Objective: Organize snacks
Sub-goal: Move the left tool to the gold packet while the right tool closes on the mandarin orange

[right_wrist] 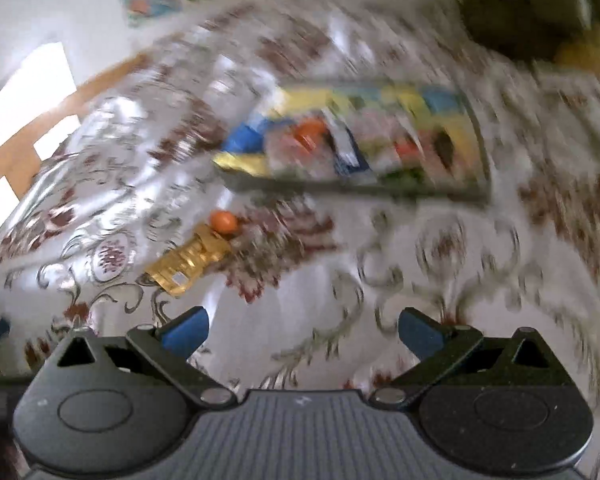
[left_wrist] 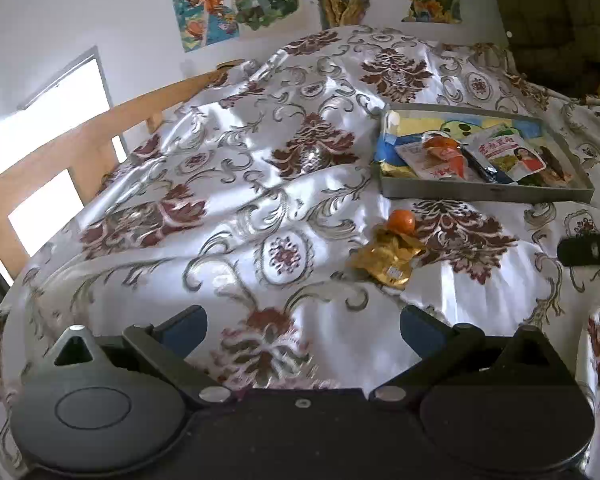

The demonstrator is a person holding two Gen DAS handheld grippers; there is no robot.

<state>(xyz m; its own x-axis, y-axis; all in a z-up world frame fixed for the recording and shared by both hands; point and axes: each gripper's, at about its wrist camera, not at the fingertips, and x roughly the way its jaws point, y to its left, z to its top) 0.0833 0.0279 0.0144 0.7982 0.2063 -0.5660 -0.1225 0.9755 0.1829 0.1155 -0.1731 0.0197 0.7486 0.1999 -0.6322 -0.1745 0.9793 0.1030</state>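
A grey shallow tray (left_wrist: pixel 484 192) lies on the patterned cloth at the right and holds several snack packets (left_wrist: pixel 508 154) and a small orange (left_wrist: pixel 442 145). In front of it lie a loose orange (left_wrist: pixel 401 222) and a gold packet (left_wrist: pixel 388 258), touching. My left gripper (left_wrist: pixel 303 330) is open and empty, low over the cloth, short of the gold packet. The right wrist view is motion-blurred: the tray (right_wrist: pixel 356 190), the orange (right_wrist: pixel 224 222) and the gold packet (right_wrist: pixel 188 258) show ahead and to the left. My right gripper (right_wrist: pixel 303 332) is open and empty.
A white cloth with dark red floral pattern (left_wrist: pixel 240 200) covers the surface in folds. A wooden rail (left_wrist: pixel 68 148) runs along the left edge. Posters (left_wrist: pixel 236 0) hang on the wall behind. A dark quilted item (left_wrist: pixel 556 16) sits at the back right. The right gripper's dark body (left_wrist: pixel 588 250) shows at the right edge.
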